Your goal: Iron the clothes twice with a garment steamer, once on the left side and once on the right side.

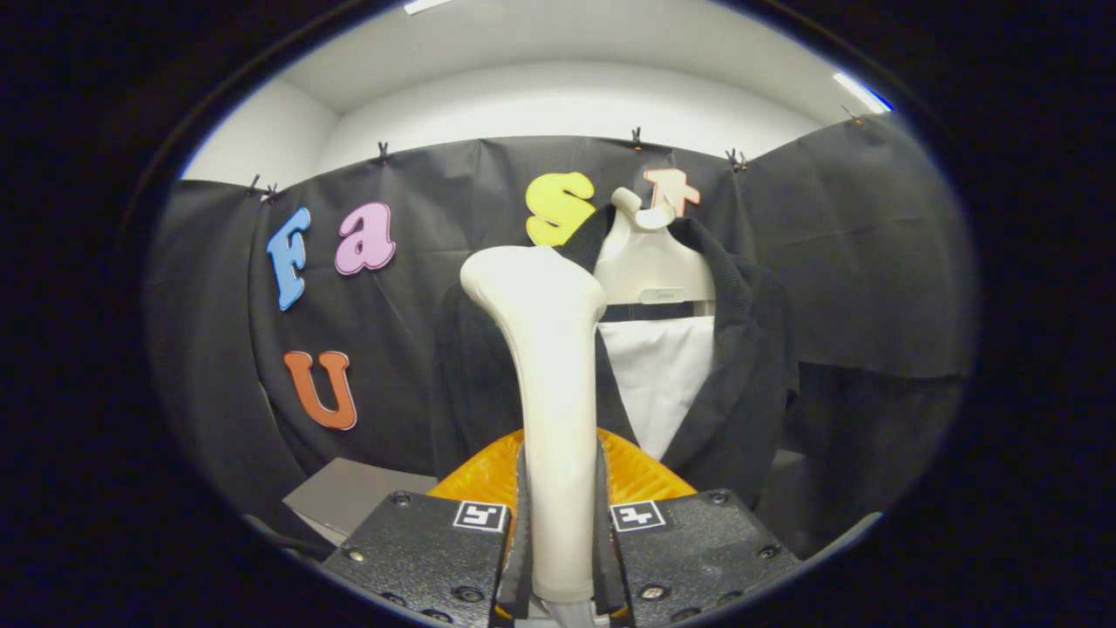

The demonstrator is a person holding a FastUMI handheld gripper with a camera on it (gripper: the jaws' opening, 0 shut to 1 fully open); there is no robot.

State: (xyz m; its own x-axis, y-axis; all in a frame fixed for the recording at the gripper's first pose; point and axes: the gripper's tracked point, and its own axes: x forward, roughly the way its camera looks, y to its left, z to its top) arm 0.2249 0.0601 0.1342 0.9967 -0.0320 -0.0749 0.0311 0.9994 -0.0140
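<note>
1. Both fingers of the gripper [560, 532] press in on the pale handle of the garment steamer [554, 375], one on each flank, so the jaws stand narrow and clamped around it; the handle rises upright from between them and flares into a broad head at the top.

2. Gripper view: beyond the steamer head hangs the dark jacket [741, 366], draped on a cream hanger [656, 257] against the booth's black cloth wall, with a white panel [658, 375] showing in the open front between its lapels. The steamer head sits just in front of the jacket's left-hand front panel as seen from the camera; whether it touches the cloth cannot be told. An orange ribbed part [475, 475] shows low down behind the handle, just ahead of the fingers, and a grey surface [357, 493] lies below the wall.

3. Judgement: the tool is already in hand and raised to the garment, so the step appears to be a pass on one side of the jacket. The next move likely calls for a steady stroke along that panel, keeping the head close to the fabric, and then a matching pass on the other side.
</note>
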